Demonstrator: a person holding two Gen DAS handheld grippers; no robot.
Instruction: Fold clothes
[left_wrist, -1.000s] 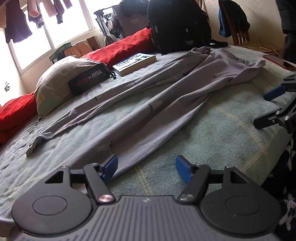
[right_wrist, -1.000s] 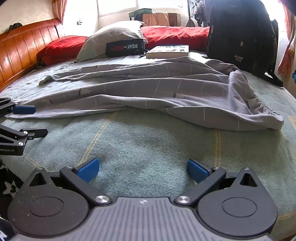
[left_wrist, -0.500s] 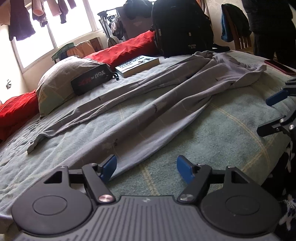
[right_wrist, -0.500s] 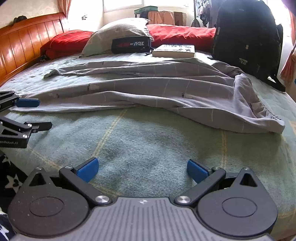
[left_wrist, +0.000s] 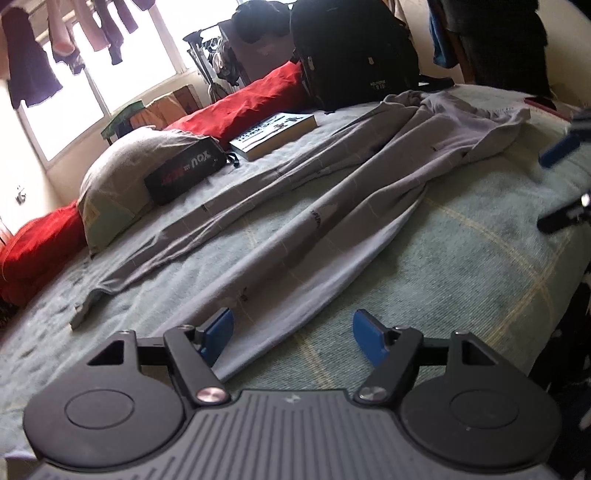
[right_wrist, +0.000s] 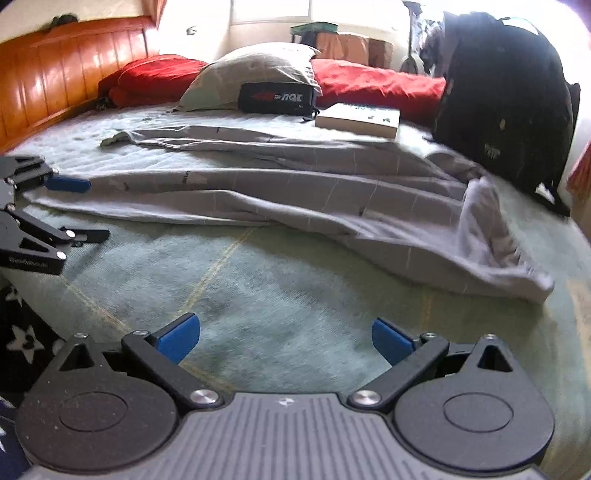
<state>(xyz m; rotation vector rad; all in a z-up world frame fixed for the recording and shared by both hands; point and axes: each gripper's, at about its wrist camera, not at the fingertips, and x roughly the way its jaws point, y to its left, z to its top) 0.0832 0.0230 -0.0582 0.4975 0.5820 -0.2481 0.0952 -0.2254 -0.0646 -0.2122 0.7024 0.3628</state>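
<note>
Lying stretched across the green bedspread (right_wrist: 295, 288), the grey trousers (right_wrist: 295, 192) run from near the pillow (right_wrist: 255, 74) down toward the black backpack (right_wrist: 506, 103). A book (right_wrist: 358, 120) and a black pouch (right_wrist: 277, 98) sit on the far side of the trousers. The left gripper (left_wrist: 291, 330) hangs over their nearest leg hem, jaws spread wide, holding nothing. The right gripper (right_wrist: 286, 336) sits over bare bedspread on the near side of the trousers, jaws likewise wide apart and empty.

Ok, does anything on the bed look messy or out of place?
The grey garment lies rumpled and unfolded across the bed, bunched at one end. A book and backpack sit beyond it.
</note>
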